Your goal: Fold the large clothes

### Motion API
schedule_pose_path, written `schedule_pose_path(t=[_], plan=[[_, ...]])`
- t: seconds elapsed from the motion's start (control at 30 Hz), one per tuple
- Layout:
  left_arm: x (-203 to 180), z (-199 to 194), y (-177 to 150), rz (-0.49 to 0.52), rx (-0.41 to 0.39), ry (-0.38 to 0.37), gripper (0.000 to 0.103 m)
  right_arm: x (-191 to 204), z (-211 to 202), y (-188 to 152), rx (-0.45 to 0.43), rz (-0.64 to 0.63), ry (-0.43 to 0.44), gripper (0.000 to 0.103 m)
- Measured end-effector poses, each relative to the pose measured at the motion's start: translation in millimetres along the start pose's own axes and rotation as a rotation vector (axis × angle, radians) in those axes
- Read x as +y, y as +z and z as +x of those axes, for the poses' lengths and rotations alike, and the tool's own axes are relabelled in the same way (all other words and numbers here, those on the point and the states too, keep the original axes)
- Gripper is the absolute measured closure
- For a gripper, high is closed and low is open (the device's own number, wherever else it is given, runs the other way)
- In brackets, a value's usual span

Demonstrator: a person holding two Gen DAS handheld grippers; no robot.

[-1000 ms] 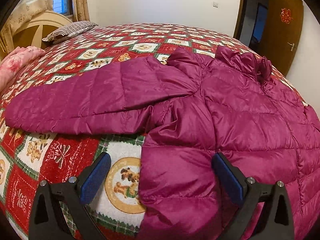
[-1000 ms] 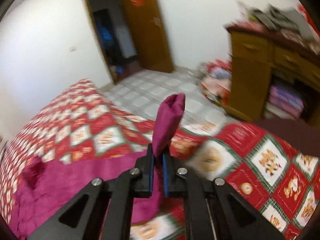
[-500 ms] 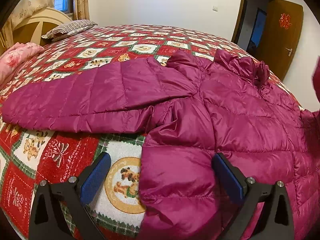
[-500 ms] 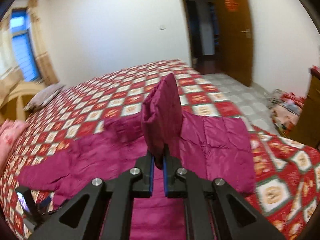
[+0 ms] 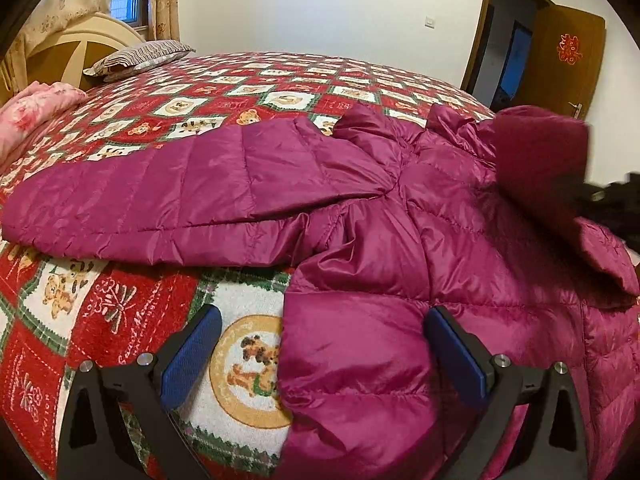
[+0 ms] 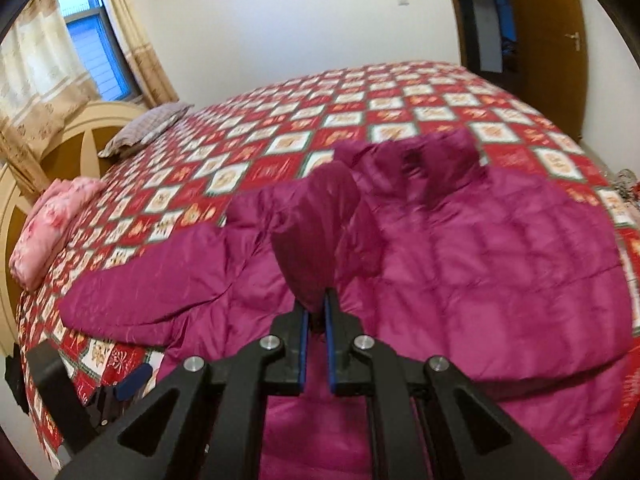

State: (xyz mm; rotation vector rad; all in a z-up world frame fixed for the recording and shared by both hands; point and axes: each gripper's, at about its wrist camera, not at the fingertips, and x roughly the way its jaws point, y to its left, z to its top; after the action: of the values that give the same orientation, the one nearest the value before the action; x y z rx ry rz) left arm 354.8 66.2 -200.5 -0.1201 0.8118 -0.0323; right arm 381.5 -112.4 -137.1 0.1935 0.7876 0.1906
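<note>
Fingers of the right gripper (image 6: 314, 316) pinch the magenta down jacket's (image 6: 480, 264) sleeve cuff (image 6: 316, 236) toward ten o'clock for folding, while the left gripper (image 5: 320, 356) waits wide open, straddling its hem on the bed (image 5: 120, 304).

I can read very little here. The bedspread (image 5: 132, 312) in front of my left fingers carries slanted cursive stitching on its red squares, too small and warped for me to make out. The brown door (image 5: 568, 60) bears a red ornamental character or paper-cut sign; I cannot tell which character it is. In the right wrist view it is blurred.
</note>
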Motion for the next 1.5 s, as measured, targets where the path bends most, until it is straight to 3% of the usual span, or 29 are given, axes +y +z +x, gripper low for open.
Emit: schedule_pose_path(t=[0.43, 0.5, 0.53, 0.57, 0.6, 0.7, 0.77, 0.8, 0.93, 1.0, 1.07, 1.13, 1.23, 1.33, 1.47, 1.5], plan=[[0.5, -0.4, -0.9, -0.006, -0.008, -0.011, 0.001, 7.4, 41.0, -21.2, 0.1, 0.005, 0.085, 0.088], [0.5, -0.4, -1.0, -0.005, -0.007, -0.009, 0.001, 6.6, 41.9, -21.5, 0.117, 0.017, 0.105, 0.069], [0.7, -0.5, -1.1, -0.005, -0.006, -0.009, 0.001, 5.9, 39.8, -20.6, 0.123, 0.03, 0.13, 0.048], [0.4, -0.5, -1.1, -0.004, -0.005, -0.008, 0.001, 6.3, 37.5, -18.8, 0.12, 0.038, 0.144, 0.036], [0.2, -0.3, -0.8, -0.003, -0.004, -0.007, 0.001, 4.5, 29.5, -17.0, 0.103, 0.047, 0.16, 0.034], [-2.3, 1.3, 0.7, 0.006, 0.007, 0.005, 0.001, -5.3, -3.4, -6.9, 0.023, 0.053, 0.174, 0.035], [-3.7, 1.0, 1.9, 0.011, 0.014, 0.013, 0.001, -20.9, -26.8, 4.0, -0.045, 0.048, 0.109, 0.061], [-5.4, -0.1, 3.3, 0.019, 0.02, 0.023, 0.001, -33.7, -38.4, 11.8, -0.082, 0.048, 0.046, 0.066], [-20.1, -10.7, 17.4, 0.076, 0.035, 0.083, 0.001, -102.6, -50.8, 34.5, -0.128, 0.11, -0.186, 0.069], [-32.0, -18.5, 31.4, 0.099, 0.016, 0.069, 0.001, -139.3, -43.2, 38.8, -0.114, 0.141, -0.301, 0.069], [-48.5, -25.9, 53.0, 0.12, -0.031, 0.056, 0.001, -171.9, -31.4, 35.5, -0.086, 0.175, -0.35, 0.071], [-66.9, -26.7, 76.5, 0.133, -0.081, 0.066, 0.001, -198.0, -16.5, 25.7, -0.03, 0.219, -0.356, 0.071], [-91.6, -6.7, 102.7, 0.142, -0.084, 0.09, 0.001, -208.0, -1.2, 9.0, 0.01, 0.231, -0.335, 0.073], [-105.6, 28.3, 110.2, 0.141, -0.021, 0.133, 0.001, -200.4, -1.0, 2.7, 0.001, 0.181, -0.348, 0.073], [-108.7, 71.3, 92.2, 0.131, 0.078, 0.224, 0.001, -199.5, -2.7, 4.0, 0.014, 0.165, -0.338, 0.073], [-106.8, 74.9, 85.9, 0.12, 0.08, 0.217, 0.001, -200.3, -3.5, 4.5, 0.019, 0.164, -0.34, 0.073]])
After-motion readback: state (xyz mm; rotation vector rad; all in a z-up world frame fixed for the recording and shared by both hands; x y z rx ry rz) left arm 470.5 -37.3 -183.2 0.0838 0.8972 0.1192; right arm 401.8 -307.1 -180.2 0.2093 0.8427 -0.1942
